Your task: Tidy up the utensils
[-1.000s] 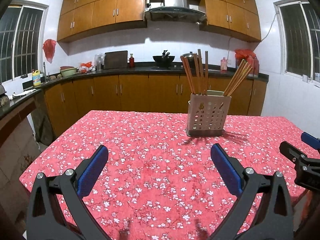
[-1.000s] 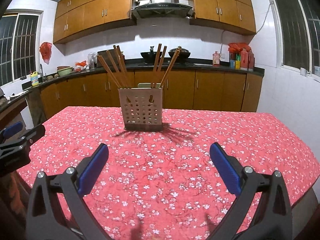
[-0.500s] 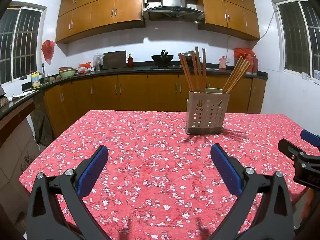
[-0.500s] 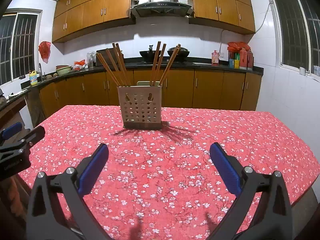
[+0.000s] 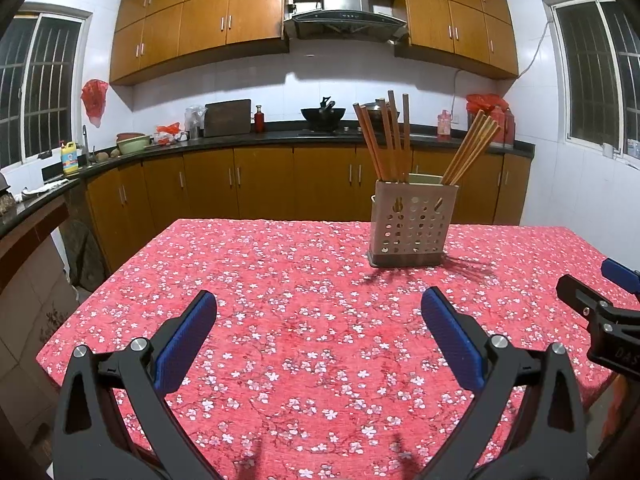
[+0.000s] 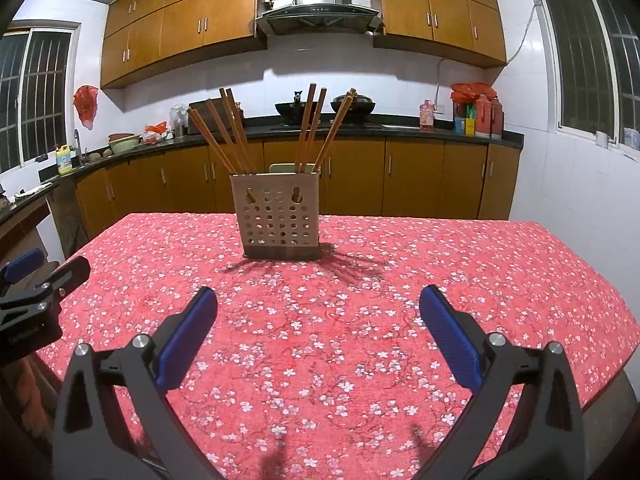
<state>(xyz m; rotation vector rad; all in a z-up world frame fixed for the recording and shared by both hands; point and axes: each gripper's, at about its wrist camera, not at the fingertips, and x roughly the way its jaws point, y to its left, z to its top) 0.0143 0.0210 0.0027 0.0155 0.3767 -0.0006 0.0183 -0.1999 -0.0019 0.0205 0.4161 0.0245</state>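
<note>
Chopsticks [image 6: 236, 136] stand in a perforated beige holder [image 6: 280, 216] toward the far side of the table, on a red floral tablecloth [image 6: 320, 320]. They splay in two bunches, one leaning left and one [image 6: 320, 128] leaning right; they may sit in separate compartments, though the holder's wall hides this. The left gripper [image 5: 318, 330] and right gripper [image 6: 318, 328] both hover above the near cloth with jaws spread wide, grasping nothing. Only bare cloth lies between each gripper and the holder. Behind the table run wooden cabinets, a dark countertop [image 5: 280, 136] carrying a wok [image 5: 323, 113], and a range hood [image 6: 318, 8] above.
</note>
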